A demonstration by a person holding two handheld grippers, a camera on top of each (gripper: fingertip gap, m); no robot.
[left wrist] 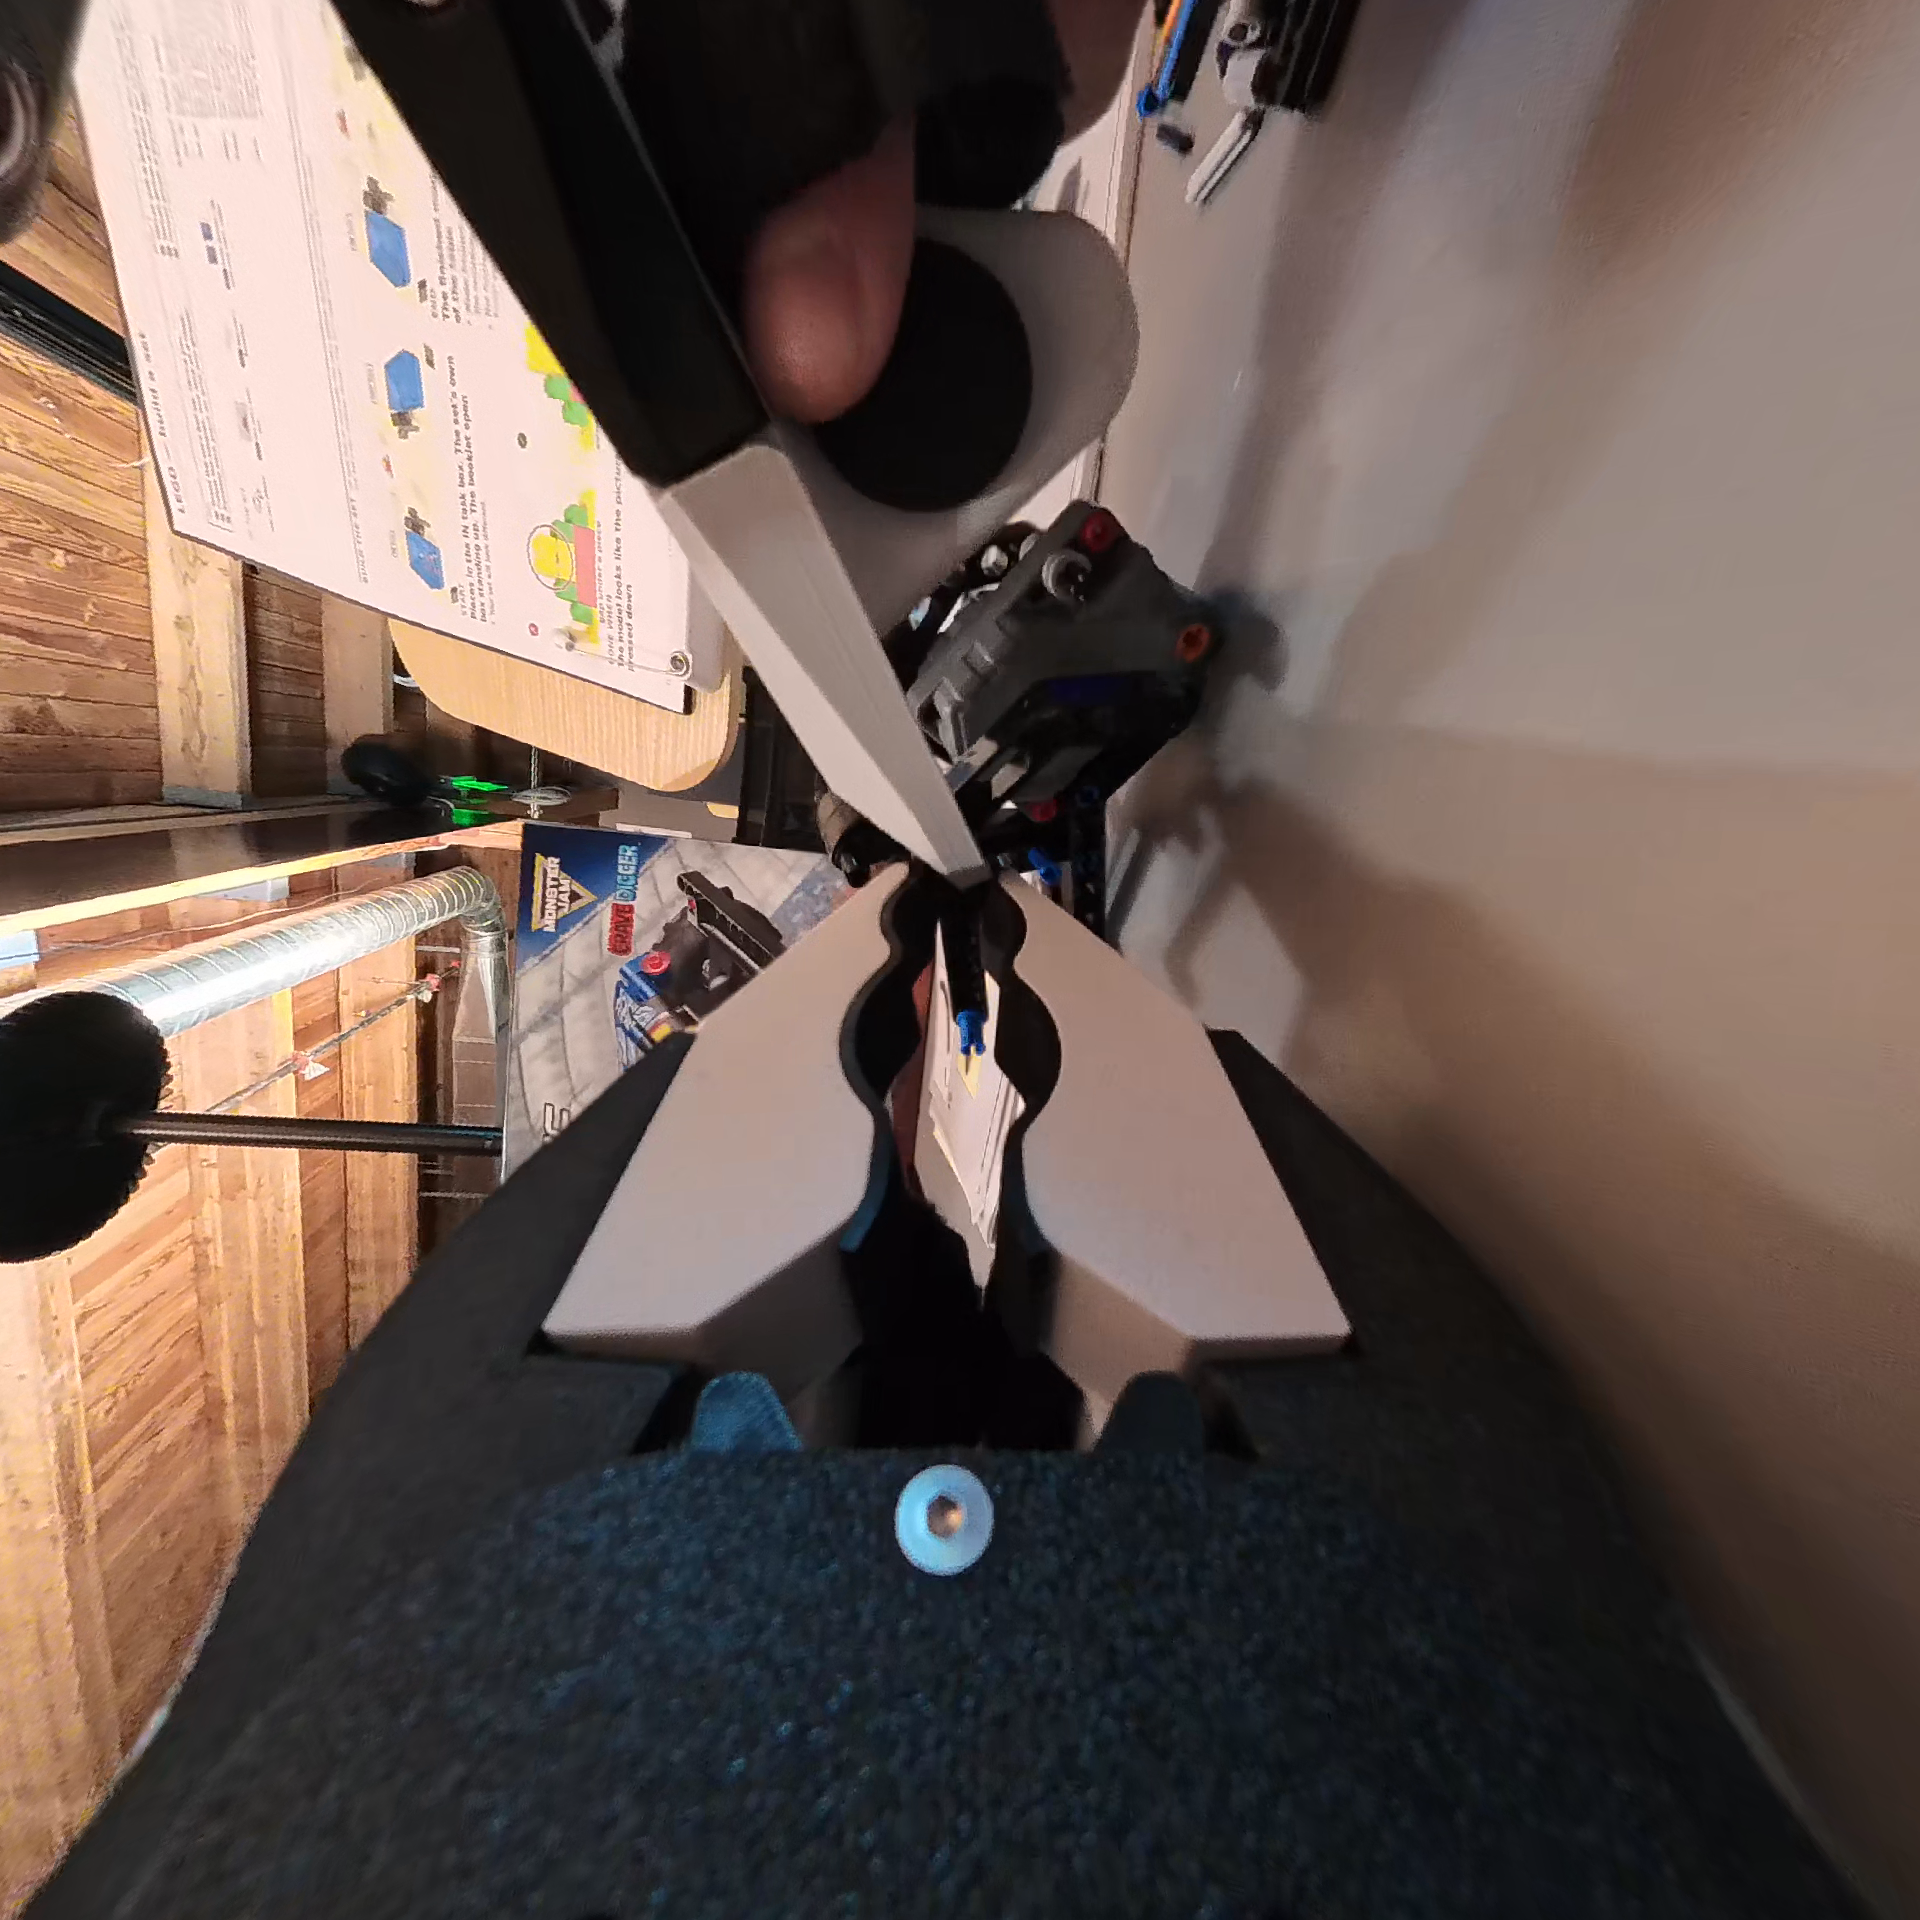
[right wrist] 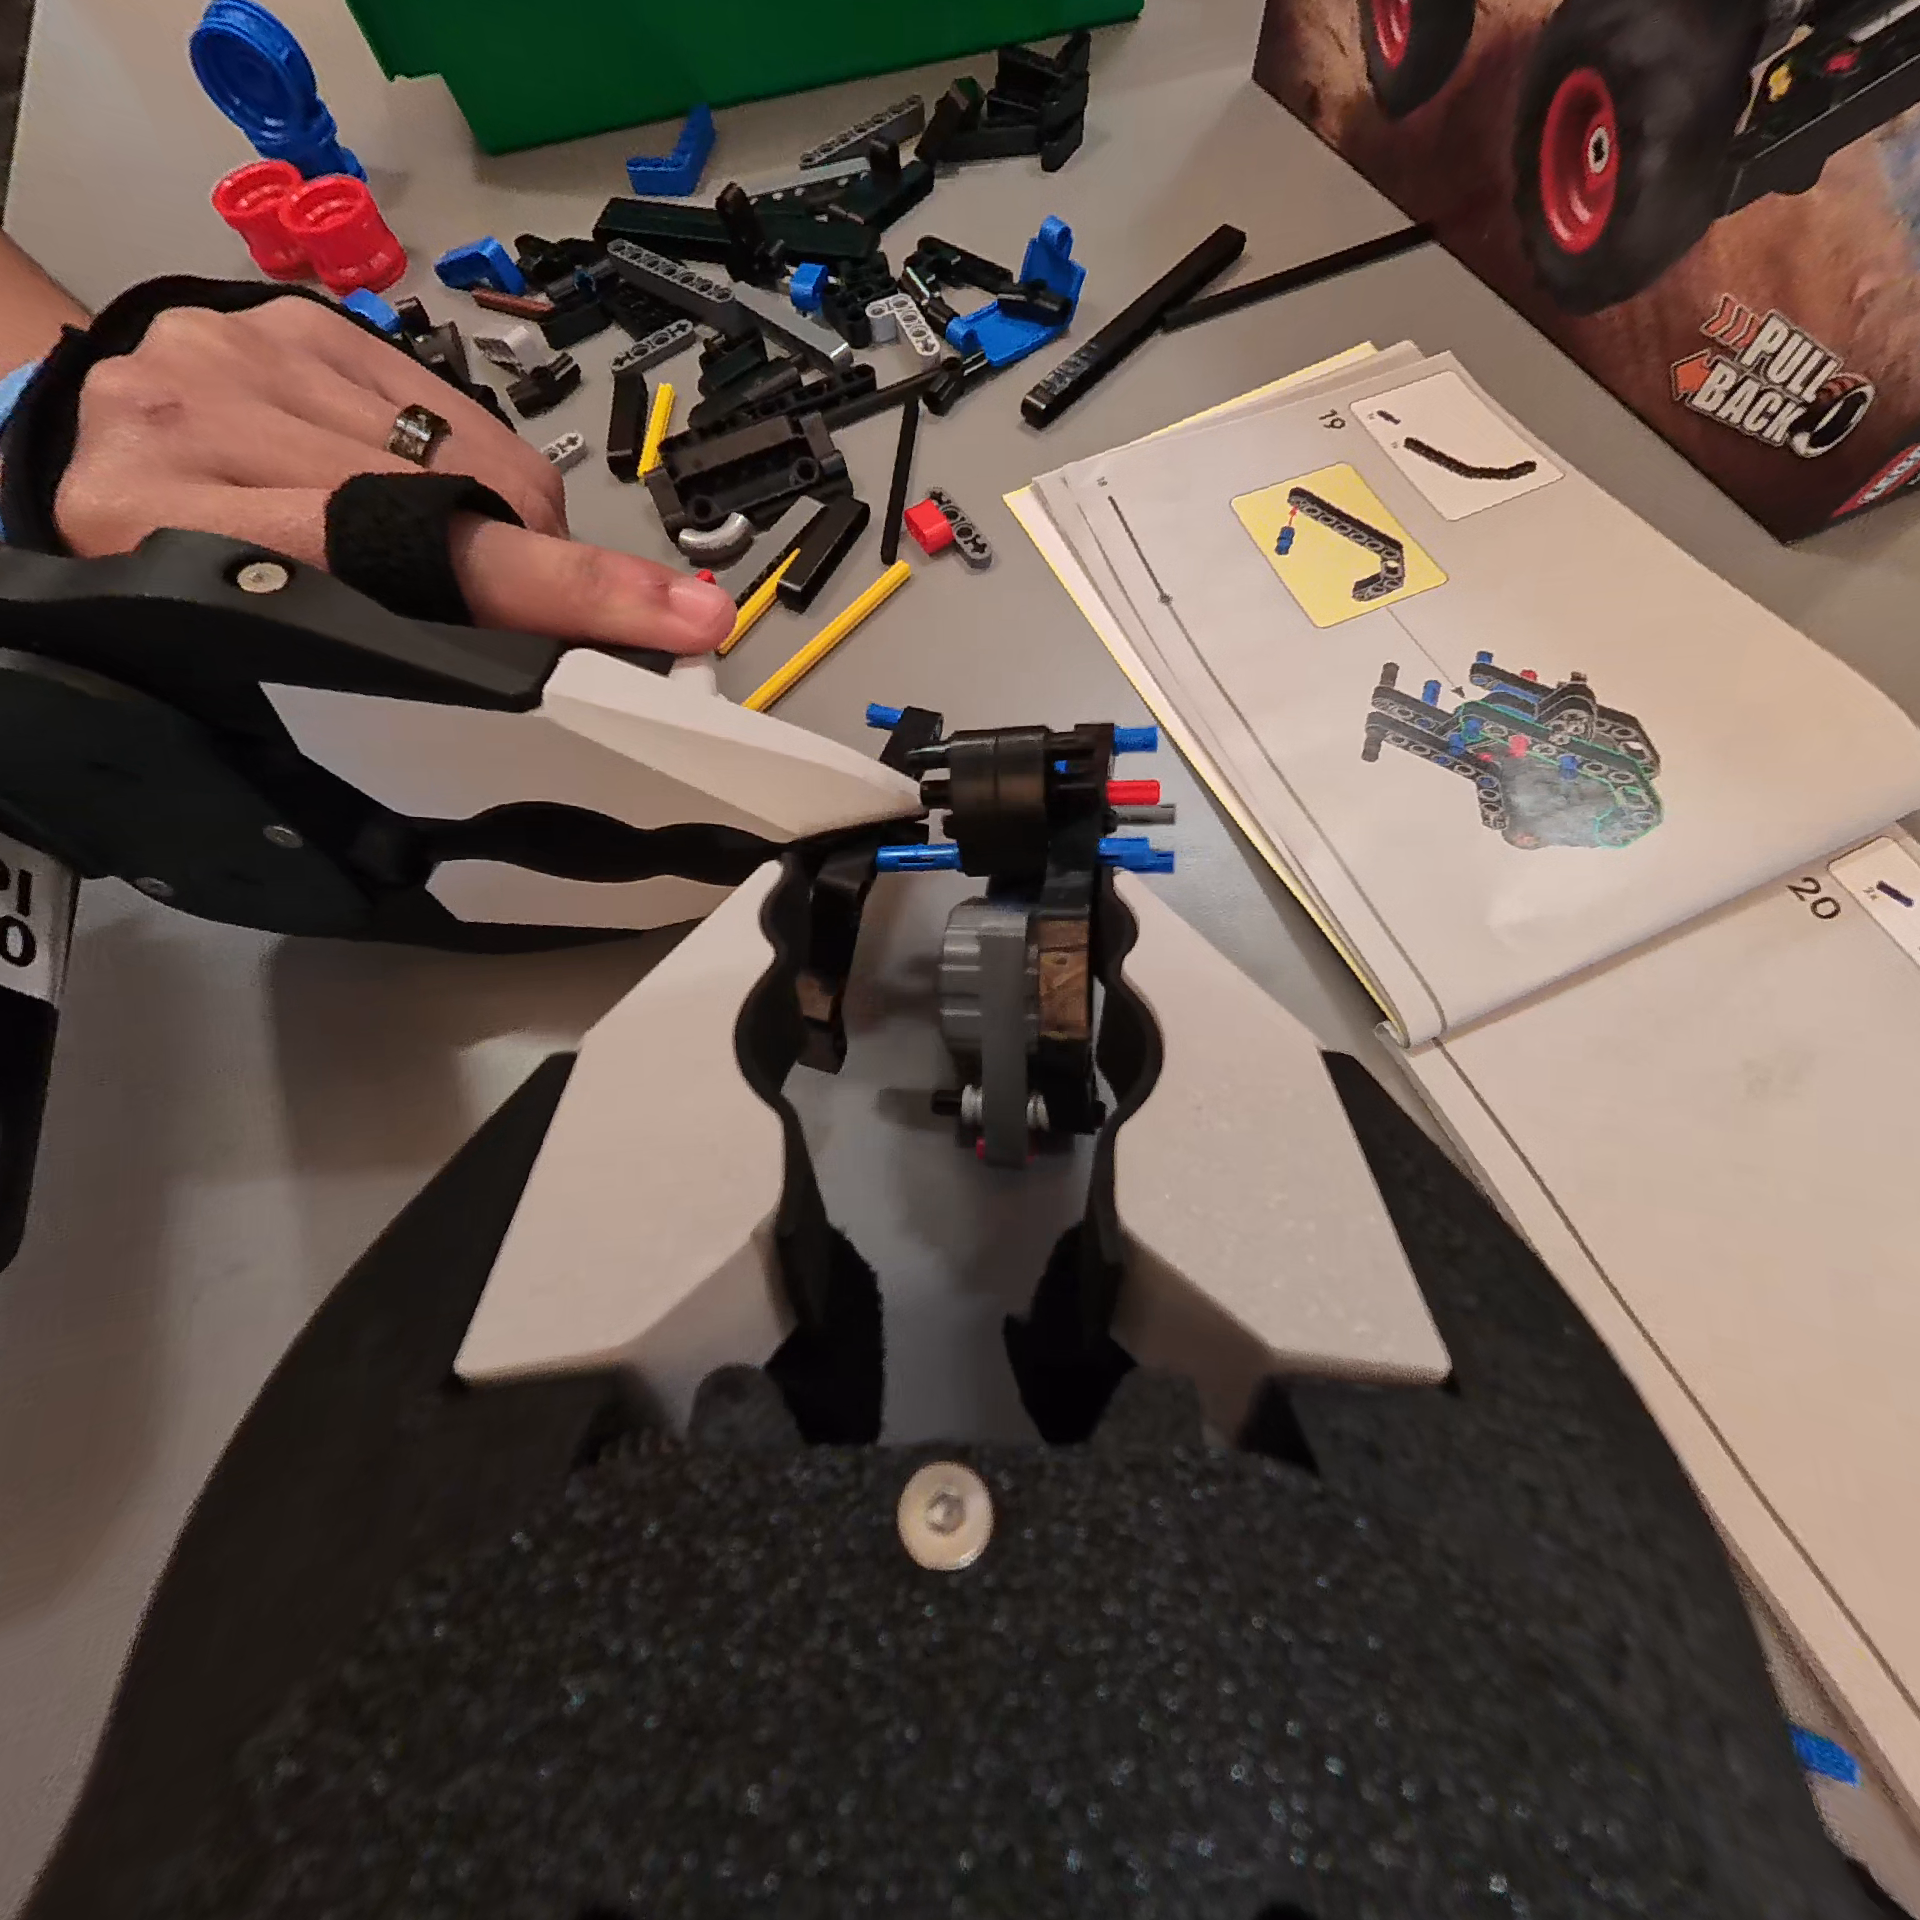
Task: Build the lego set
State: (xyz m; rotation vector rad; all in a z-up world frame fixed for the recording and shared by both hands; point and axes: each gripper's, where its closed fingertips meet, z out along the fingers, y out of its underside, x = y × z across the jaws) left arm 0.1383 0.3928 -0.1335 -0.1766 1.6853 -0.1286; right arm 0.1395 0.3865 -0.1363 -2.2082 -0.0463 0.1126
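The partly built black and grey model, with blue and red pins sticking out, sits on the grey table between the fingers of my right gripper, which grips its sides. My left gripper comes in from the left and is shut on a black beam held against the model's left side. In the left wrist view the beam, with a blue pin, sits between the tips of my left gripper. A finger of the right gripper crosses in front of the model.
A pile of loose black, blue and grey pieces lies behind the model, with yellow axles, red hubs and blue hubs. A green bin stands at the back. The open booklet and the set's box are on the right.
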